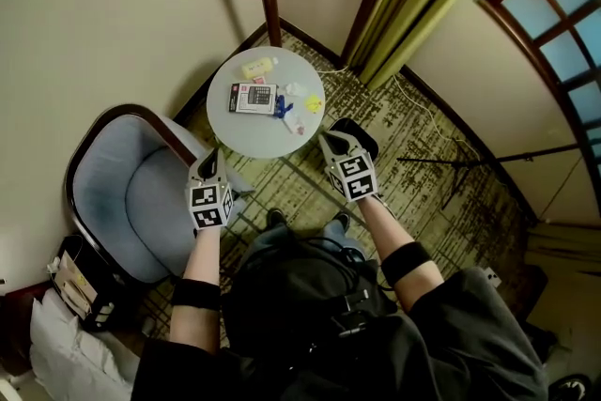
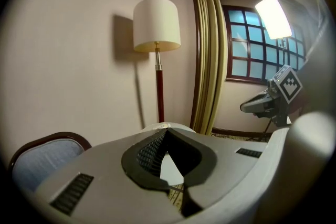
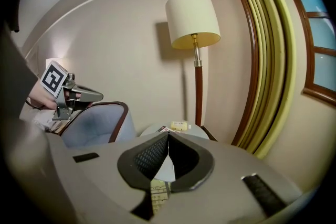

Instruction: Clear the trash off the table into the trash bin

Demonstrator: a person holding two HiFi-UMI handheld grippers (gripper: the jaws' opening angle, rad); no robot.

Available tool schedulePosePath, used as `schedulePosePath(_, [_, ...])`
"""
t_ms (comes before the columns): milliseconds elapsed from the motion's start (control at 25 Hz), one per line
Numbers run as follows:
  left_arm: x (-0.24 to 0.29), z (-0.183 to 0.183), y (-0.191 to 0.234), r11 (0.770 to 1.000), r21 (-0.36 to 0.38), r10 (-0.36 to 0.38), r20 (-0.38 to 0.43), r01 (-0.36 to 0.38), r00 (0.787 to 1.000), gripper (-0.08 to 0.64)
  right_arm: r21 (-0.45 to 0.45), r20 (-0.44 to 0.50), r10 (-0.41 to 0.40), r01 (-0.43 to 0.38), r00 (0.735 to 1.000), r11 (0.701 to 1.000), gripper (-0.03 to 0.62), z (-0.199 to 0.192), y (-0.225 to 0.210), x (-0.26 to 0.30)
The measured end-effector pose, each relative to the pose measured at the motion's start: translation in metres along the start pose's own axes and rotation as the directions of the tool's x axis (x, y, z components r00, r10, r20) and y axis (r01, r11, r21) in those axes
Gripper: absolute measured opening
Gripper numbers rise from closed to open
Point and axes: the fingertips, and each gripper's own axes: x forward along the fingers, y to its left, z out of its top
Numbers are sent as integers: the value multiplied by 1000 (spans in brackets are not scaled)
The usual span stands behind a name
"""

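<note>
Left hand-held gripper (image 1: 214, 155) clenched, empty, at counter's (image 1: 246, 138) near-left edge. On the far half, ahead of both and apart from them: yellow packet (image 1: 256, 67), black-and-white card (image 1: 254, 98), blue wrapper (image 1: 283, 106), yellow scrap (image 1: 314, 102). Right hand-held gripper (image 1: 327, 142) clenched, empty, at near-right edge.

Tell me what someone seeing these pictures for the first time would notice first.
Probably the small round table in the corner, litter bunched on its far half, including a black-and-white packet. Next, the left gripper and right gripper held at its near edge, both shut and empty. A blue armchair sits left of it; a lit floor lamp stands behind.
</note>
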Motion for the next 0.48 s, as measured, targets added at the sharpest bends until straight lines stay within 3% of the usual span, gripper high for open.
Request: schedulePosePath(480, [26,8,13,997,-4,-73,17,73,997,0,-27,-53,-83,82,995,996,26,16,-15,40])
